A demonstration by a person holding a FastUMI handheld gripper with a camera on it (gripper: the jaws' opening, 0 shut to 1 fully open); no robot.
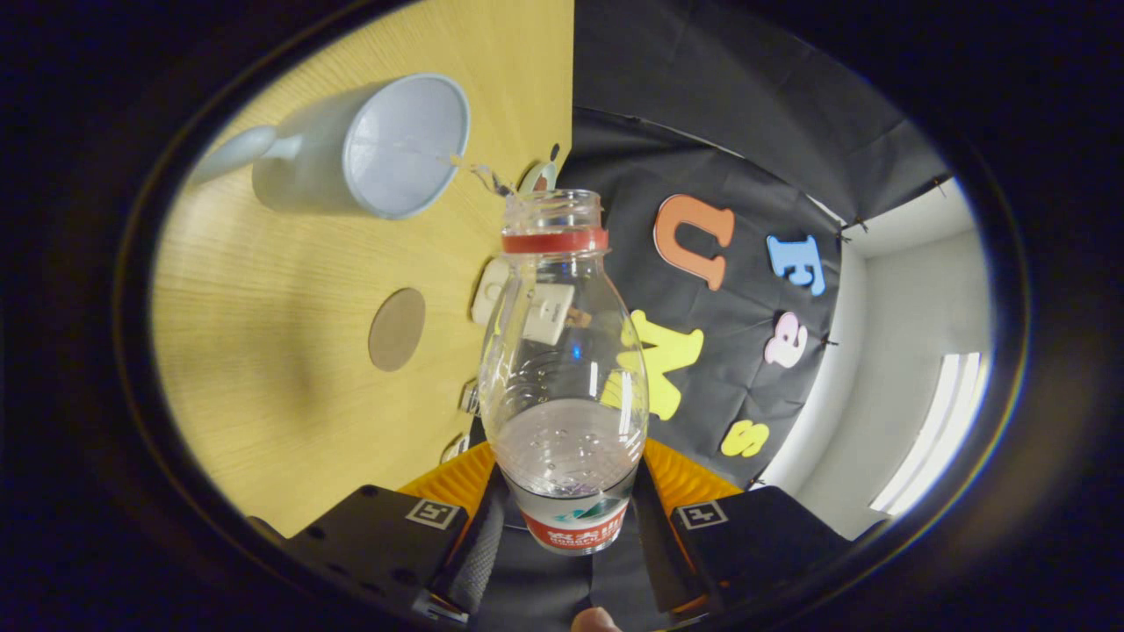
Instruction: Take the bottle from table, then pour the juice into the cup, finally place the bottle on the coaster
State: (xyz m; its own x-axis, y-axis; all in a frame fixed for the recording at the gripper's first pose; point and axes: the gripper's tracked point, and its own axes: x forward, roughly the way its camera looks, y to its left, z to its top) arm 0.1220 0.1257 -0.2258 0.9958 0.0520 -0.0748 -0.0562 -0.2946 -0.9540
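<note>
the gripper [569, 513] is clenched on the bottle [562, 369], both fingers pressing its lower body at the label. the bottle is clear plastic, capless, with a red ring below the open neck and clear liquid pooled in its lower part. it is tipped over the table [263, 351], mouth pointing beyond the fingers toward the cup [360, 145]. a thin stream of liquid [479, 171] runs from the mouth to the cup's rim. the cup is pale, with a handle, standing on the wooden table. the round brown coaster [397, 329] lies on the table between cup and fingers, apart from both.
</note>
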